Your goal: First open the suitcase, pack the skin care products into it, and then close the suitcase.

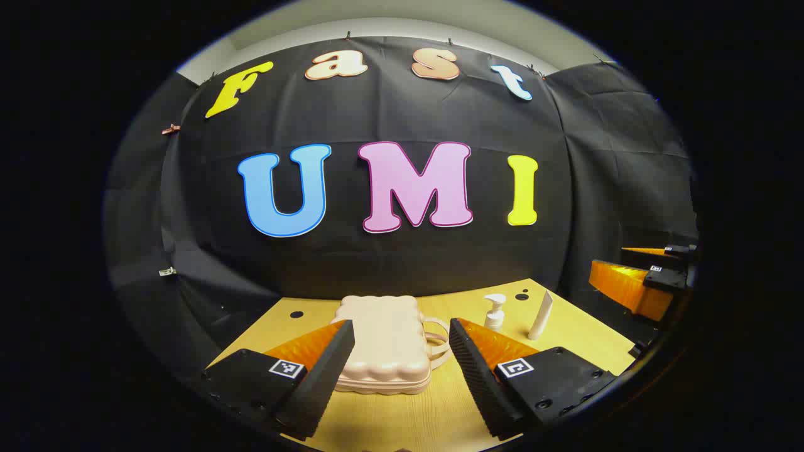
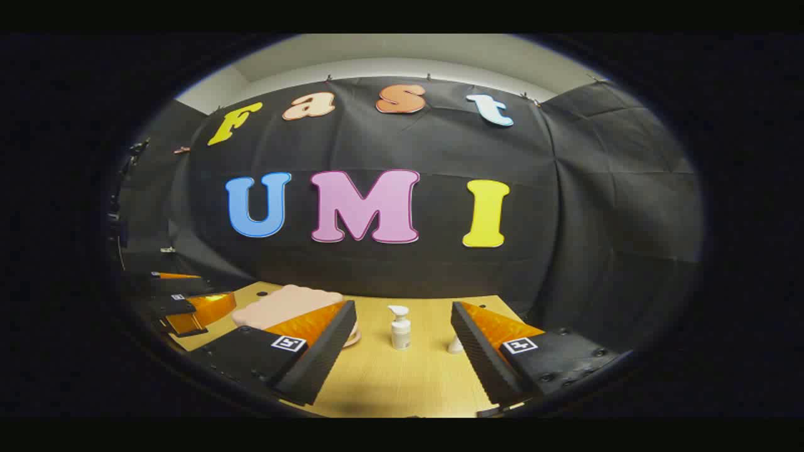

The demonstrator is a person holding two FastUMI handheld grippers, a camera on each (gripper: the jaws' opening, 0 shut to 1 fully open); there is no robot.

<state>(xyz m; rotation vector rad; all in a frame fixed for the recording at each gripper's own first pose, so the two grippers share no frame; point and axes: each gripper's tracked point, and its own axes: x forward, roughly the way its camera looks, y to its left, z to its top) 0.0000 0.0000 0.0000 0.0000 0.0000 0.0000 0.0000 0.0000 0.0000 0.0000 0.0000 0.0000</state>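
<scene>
A small pale pink suitcase lies flat and closed on the wooden table, its handle facing right. My left gripper is open, held short of the case with its fingers framing it. A white pump bottle and a white tube stand to the right of the case. In the right gripper view my right gripper is open with the pump bottle beyond the gap, the tube partly hidden behind its right finger, and the suitcase at the left.
The other gripper shows at the right edge of the left gripper view and at the left edge of the right gripper view. Small dark holes dot the tabletop. The black cloth wall rises just behind the table.
</scene>
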